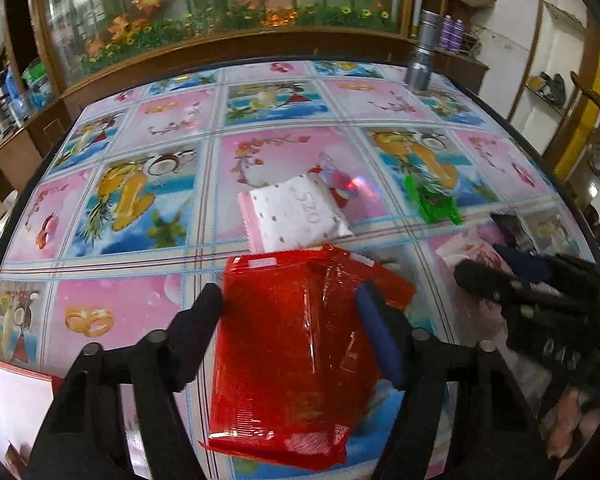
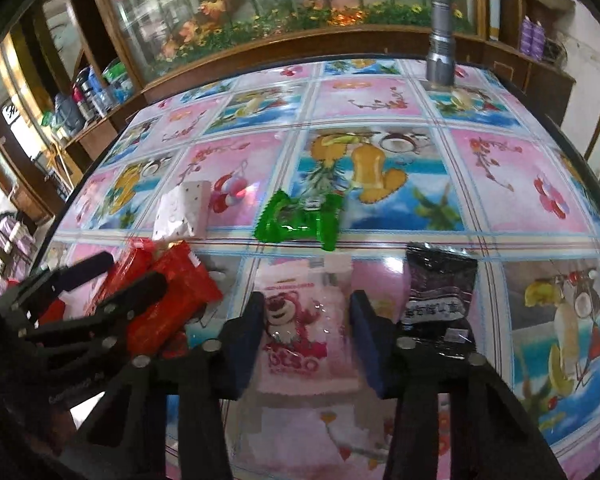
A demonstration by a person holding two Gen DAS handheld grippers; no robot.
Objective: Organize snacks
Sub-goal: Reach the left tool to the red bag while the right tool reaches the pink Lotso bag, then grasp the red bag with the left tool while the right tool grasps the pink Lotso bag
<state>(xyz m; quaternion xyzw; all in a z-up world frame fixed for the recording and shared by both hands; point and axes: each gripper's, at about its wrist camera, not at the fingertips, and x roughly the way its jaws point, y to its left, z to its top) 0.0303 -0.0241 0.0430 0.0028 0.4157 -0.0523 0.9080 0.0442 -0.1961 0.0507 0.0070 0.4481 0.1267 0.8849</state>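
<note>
My left gripper (image 1: 290, 300) has its jaws around a red snack packet (image 1: 296, 360) and appears shut on it just above the table. It also shows in the right wrist view (image 2: 172, 300). My right gripper (image 2: 306, 308) has its jaws on both sides of a pink bear-print packet (image 2: 300, 336) that lies on the table; I cannot tell whether they press it. A white dotted packet (image 1: 300, 212), a green packet (image 2: 300, 216) and a black packet (image 2: 440, 292) lie further out on the table.
The table has a glossy pink and blue picture cloth (image 2: 500, 184). A grey metal flashlight (image 2: 440, 40) stands at the far edge. A wooden cabinet with artificial flowers (image 1: 220, 12) is behind. A white and red box edge (image 1: 16, 400) sits at the near left.
</note>
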